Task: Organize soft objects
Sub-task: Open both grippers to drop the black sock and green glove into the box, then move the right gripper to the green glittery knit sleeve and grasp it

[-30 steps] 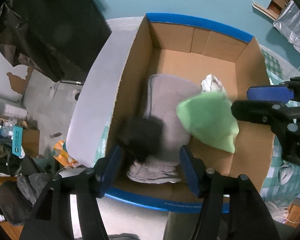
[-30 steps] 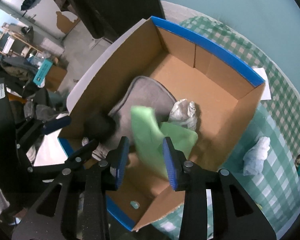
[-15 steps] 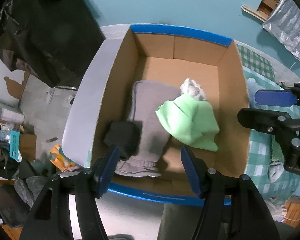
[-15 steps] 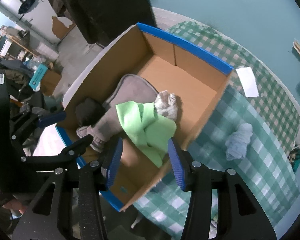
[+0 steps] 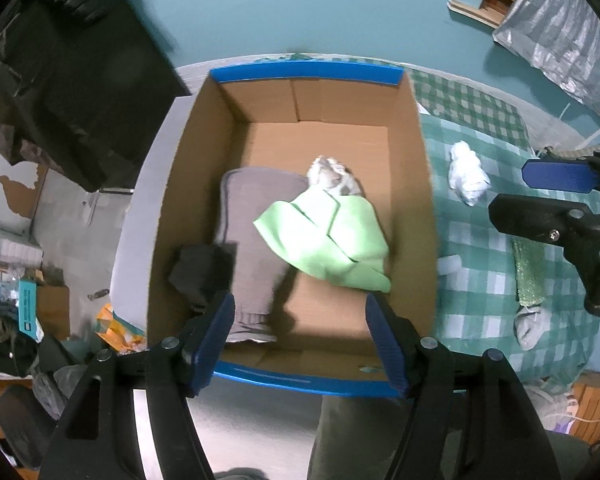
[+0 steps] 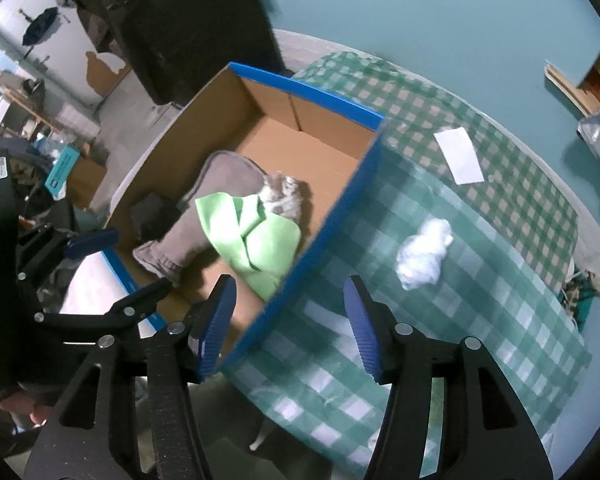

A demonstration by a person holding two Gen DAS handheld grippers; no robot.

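Left jaws: spread wide on my left gripper [image 5: 300,334] and opening, nothing between them, no pad touching anything.
Below left jaws: box [image 5: 416,184], open top, blue rims at its near and far ends; my tips hang over its near end.
Ahead of left jaws: green cloth [image 5: 332,240] on the box floor, crumpled, well apart from my pads.
Beyond the cloth: grey-white wad [image 5: 334,174], touching the cloth's far edge.
Ahead of my left pad: grey towel [image 5: 256,224], lying long, partly under the cloth; black cloth [image 5: 202,272] against its near left side.
Right of left jaws: checked tablecloth [image 5: 484,256] outside the box, white wad [image 5: 468,178] on it, sock [image 5: 530,320] nearer me.

Right jaws: spread on my right gripper [image 6: 290,320] and opening; only the box's blue corner and tablecloth [image 6: 480,312] show in the gap, nothing gripped.
Left of right jaws: box [image 6: 204,120] with green cloth [image 6: 248,240], grey towel [image 6: 204,216] and grey-white wad [image 6: 282,198] inside.
Ahead and right of right jaws: white wad [image 6: 422,258] on the tablecloth, apart from my pads; paper slip [image 6: 458,154] farther off.
Far left: my left gripper [image 6: 116,264], open.
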